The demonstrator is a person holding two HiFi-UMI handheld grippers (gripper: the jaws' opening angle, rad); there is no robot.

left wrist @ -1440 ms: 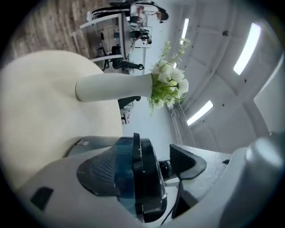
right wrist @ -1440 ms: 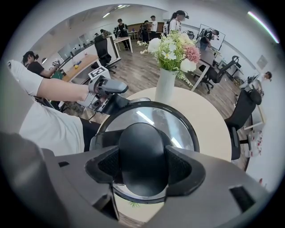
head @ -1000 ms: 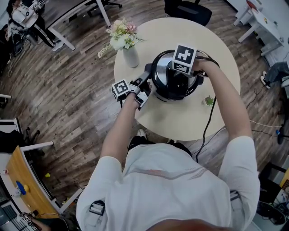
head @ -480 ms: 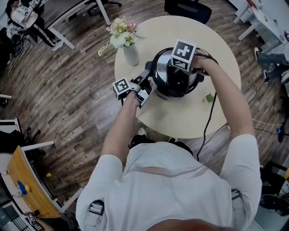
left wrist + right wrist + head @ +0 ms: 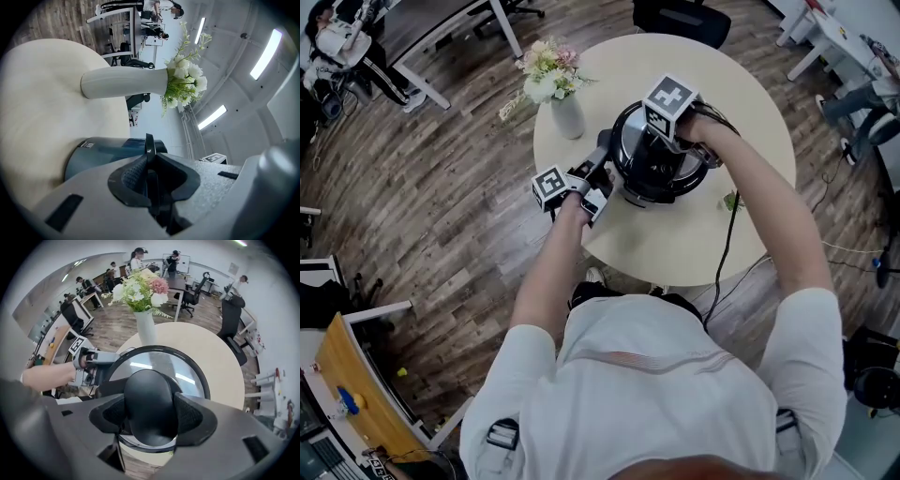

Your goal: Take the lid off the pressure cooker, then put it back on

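Observation:
A black pressure cooker (image 5: 630,178) stands on the round cream table (image 5: 675,244) with its lid (image 5: 187,371) on. From above, my right gripper (image 5: 151,414) is shut on the lid's black knob (image 5: 150,390), one pad against each side. In the head view the right gripper (image 5: 661,141) sits under its marker cube. My left gripper (image 5: 150,176) lies level at the cooker's left and is shut on the thin black side handle (image 5: 149,143). The left gripper (image 5: 598,164) shows beside the pot, whose dark body (image 5: 108,152) is just beyond the jaws.
A white vase of flowers (image 5: 567,114) stands on the table close behind the left gripper. A black cable (image 5: 727,253) runs off the table's near edge on the right, next to a small green sprig (image 5: 731,202). Desks, chairs and people are around the table.
The right gripper has rolled on the knob: its marker cube has turned and shifted slightly left. The left gripper has stayed on the side handle.

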